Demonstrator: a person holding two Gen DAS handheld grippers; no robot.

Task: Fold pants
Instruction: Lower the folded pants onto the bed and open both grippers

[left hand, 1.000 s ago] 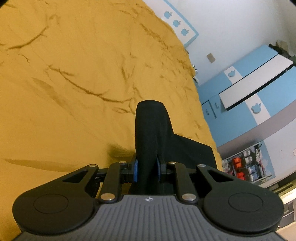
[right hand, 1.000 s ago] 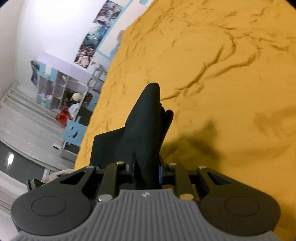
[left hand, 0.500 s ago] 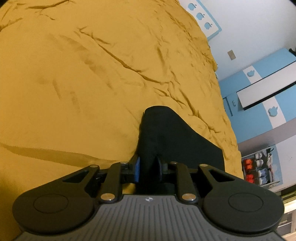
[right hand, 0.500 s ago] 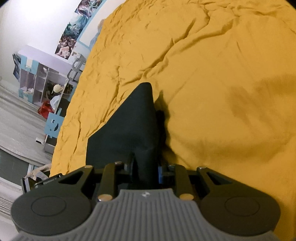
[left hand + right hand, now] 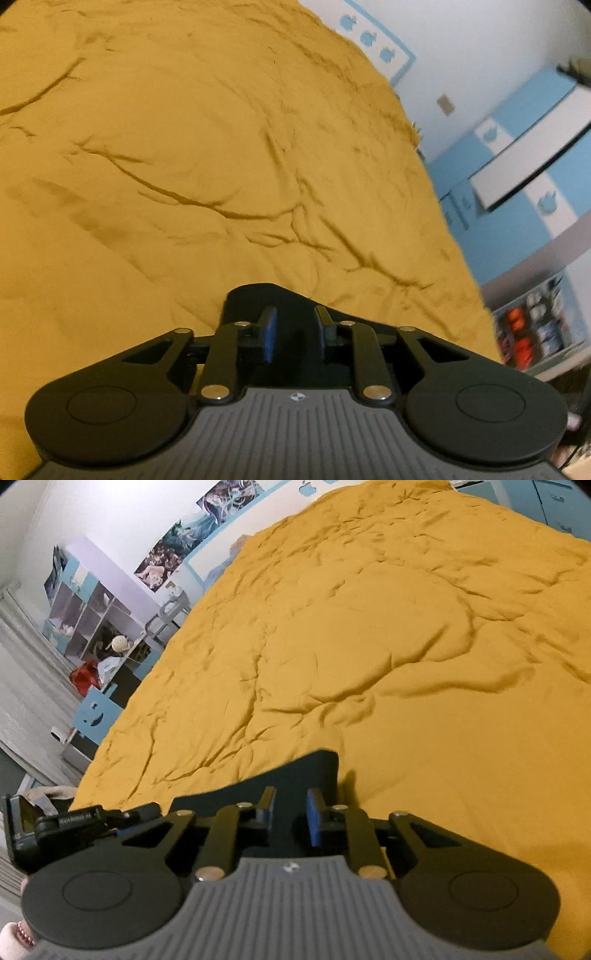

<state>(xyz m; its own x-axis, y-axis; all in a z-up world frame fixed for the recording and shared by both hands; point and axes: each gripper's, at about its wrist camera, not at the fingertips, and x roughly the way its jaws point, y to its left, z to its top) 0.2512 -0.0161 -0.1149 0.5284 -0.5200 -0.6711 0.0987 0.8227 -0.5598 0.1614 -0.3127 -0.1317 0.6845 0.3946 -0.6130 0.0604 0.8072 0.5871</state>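
The black pants (image 5: 258, 295) lie low on the yellow bedspread (image 5: 184, 166), with one rounded corner just past my left gripper (image 5: 293, 325). Its blue-padded fingers (image 5: 267, 332) stand narrowly apart with dark cloth filling the gap, so it is shut on the pants. In the right wrist view the pants (image 5: 310, 771) spread flat to the left, and a corner pokes out beyond my right gripper (image 5: 290, 808). That gripper's jaws are closing, with the black fabric between them. Most of the garment is hidden under both grippers.
The wrinkled bedspread (image 5: 369, 646) stretches far ahead in both views. A blue-and-white wardrobe (image 5: 517, 177) stands past the bed's right edge. Shelves (image 5: 92, 620) and a blue chair (image 5: 92, 712) stand past its left edge. The black body of the other hand-held device (image 5: 66, 823) sits close at the left.
Both grippers came down toward the bed. The fabric that stood up between the fingers now lies low and flat on the bedspread. The right jaws have narrowed slightly.
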